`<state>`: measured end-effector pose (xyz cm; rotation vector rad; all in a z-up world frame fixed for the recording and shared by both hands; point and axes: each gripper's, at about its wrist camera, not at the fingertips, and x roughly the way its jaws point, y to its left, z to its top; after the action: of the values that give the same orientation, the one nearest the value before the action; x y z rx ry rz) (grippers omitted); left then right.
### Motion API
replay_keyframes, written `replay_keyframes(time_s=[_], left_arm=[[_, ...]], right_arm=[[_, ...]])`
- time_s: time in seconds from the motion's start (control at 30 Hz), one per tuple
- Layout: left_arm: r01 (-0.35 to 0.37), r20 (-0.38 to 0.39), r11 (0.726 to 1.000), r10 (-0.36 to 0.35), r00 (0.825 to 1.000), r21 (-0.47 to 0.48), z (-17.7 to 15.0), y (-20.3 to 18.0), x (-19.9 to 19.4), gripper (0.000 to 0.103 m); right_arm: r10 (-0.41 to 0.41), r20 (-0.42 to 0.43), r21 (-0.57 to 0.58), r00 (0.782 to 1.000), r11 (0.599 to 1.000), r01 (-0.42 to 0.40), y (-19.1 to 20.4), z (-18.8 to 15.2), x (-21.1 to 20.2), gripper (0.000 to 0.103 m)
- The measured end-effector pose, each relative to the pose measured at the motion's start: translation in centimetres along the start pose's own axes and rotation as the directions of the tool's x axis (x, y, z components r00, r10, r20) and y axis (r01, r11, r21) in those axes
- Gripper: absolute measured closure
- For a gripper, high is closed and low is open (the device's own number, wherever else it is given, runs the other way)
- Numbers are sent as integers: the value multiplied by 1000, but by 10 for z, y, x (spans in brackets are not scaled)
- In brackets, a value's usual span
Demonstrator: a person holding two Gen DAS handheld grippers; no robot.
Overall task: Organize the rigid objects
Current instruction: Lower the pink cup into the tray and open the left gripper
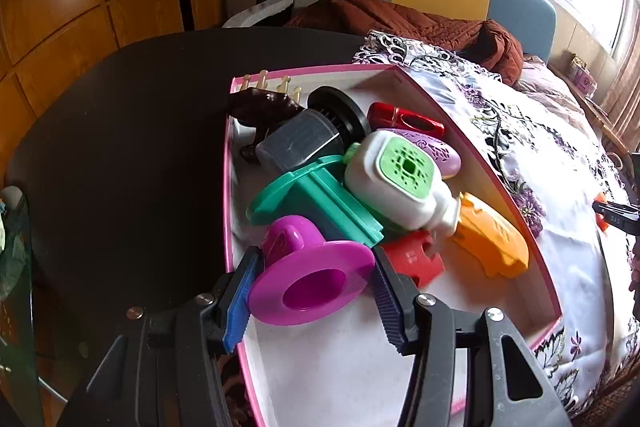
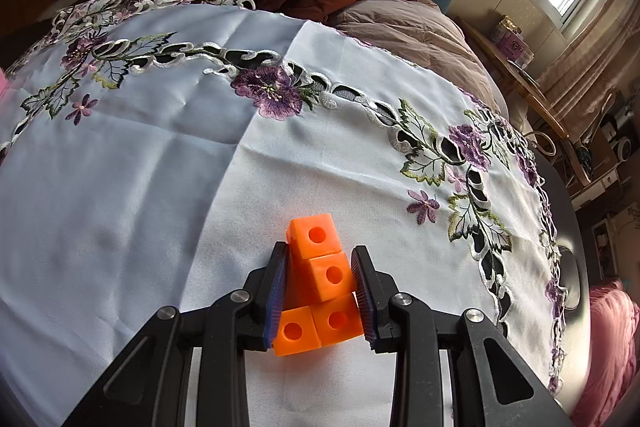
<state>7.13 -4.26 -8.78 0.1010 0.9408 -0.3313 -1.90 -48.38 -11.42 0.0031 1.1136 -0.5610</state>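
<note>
Left gripper (image 1: 310,291) clamped across the wide flange of the purple funnel-shaped piece (image 1: 308,277), blue pads (image 1: 240,303) pressing on either rim, held over the near end of the pink-edged box (image 1: 472,131). Box already crowded toward its far end: green plastic piece (image 1: 320,207), white-and-green bottle (image 1: 396,183), orange car-shaped toy (image 1: 490,239), red block (image 1: 416,259), grey-and-black cylinder (image 1: 312,135). Bare white floor only at the near end, so best lowered there, flange flat, clear of the green piece just behind. Worth keeping the grip square on the rim; a thin flange probably tips easily if let go while tilted.

Right gripper (image 2: 320,287) narrow, closed on the orange cube cluster (image 2: 320,279) low over the embroidered tablecloth (image 2: 160,167), near its front edge. Whether the cluster rests on the cloth: cannot tell. Sensible to hold steady here until the box has room.
</note>
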Motion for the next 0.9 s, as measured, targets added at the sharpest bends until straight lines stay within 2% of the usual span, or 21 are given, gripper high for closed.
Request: replay_keyframes(time_s=[0.23,0.53,0.7,0.9], left_arm=[[63,-38,997,-65,997,-35,-1,4,2,48],[51,-8,998,-51,999,-33,-9,2,-18,42],[28,22,999,-27,999,-46,-9,7,-33,40],[-21,23,997,23,999,-78,-9,14,-44,40]], right_arm=[[1,-2,1,1000,1000,-1,0,0,0,70],[-6,-1,-7,1000,1000,6,1,0,0,70],[-8,-1,-8,1000,1000,8,1,0,-1,70],[-7,-3,-8,1000,1000,7,1,0,-2,70]])
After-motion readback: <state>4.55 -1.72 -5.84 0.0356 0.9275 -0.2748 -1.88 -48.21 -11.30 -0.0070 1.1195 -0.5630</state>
